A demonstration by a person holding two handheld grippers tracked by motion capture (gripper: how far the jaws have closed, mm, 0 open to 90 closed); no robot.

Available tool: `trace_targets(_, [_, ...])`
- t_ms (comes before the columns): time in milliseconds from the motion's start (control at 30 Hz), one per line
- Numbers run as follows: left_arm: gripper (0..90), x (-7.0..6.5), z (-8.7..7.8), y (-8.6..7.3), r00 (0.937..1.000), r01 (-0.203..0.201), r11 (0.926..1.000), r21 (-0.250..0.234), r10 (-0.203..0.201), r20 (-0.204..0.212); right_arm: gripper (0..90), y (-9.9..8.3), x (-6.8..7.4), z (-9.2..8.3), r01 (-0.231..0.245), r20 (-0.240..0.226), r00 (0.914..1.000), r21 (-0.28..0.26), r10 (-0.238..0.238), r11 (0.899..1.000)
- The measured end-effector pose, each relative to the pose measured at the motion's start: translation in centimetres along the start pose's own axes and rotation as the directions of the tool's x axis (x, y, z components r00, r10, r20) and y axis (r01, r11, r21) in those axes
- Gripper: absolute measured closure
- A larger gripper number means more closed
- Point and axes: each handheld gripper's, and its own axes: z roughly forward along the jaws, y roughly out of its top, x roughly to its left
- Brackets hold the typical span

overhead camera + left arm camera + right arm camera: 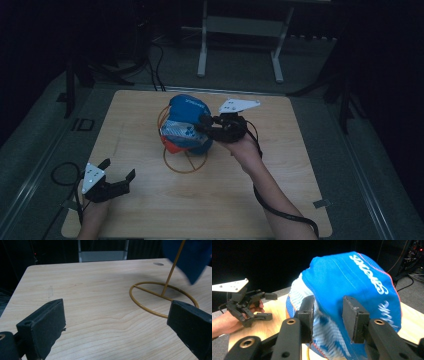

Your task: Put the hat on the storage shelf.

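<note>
Right claw (328, 315) half open around blue cap (352, 290); left claw (115, 325) wide, empty.

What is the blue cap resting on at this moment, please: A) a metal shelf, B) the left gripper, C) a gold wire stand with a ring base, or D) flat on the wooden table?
C: the blue cap sits atop the gold wire stand, whose ring base lies on the table.

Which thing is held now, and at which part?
Nothing is firmly held: the right gripper straddles the blue cap's side, pads apart; the left gripper is open.
</note>
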Motion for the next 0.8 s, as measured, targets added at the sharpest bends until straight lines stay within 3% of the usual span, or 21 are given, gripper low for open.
trace_targets(300, [2.4, 0.0, 0.0, 0.0, 1.0000, -0.001, 1.0000, 0.003, 0.001, 0.000, 48.0, -1.1, -0.4, -0.9, -0.010, 0.003, 0.9999, -0.009, 0.010, 1.000])
trace_targets(400, [2.4, 0.0, 0.0, -0.1, 1.0000, -0.003, 1.0000, 0.002, 0.003, 0.001, 37.9, -1.9, -0.3, -1.5, 0.007, 0.006, 1.0000, -0.004, -0.007, 1.000])
trace_targets(533, [2.4, 0.0, 0.0, -0.1, 1.0000, 0.004, 1.0000, 0.003, -0.004, 0.003, 26.3, -3.1, -0.4, -2.2, -0.010, 0.003, 0.9999, -0.006, 0.010, 1.000])
trace_targets(567, [2.4, 0.0, 0.0, -0.1, 1.0000, 0.005, 1.0000, 0.003, -0.005, 0.003, 18.1, -3.7, -0.5, -2.5, -0.020, -0.010, 0.9998, -0.008, 0.020, 1.000])
trace_targets(800, [2.4, -0.2, 0.2, -0.2, 1.0000, -0.003, 1.0000, 0.008, 0.003, 0.008, 13.4, -6.5, -0.9, -2.9, -0.034, -0.024, 0.9991, 0.008, 0.034, 0.999])
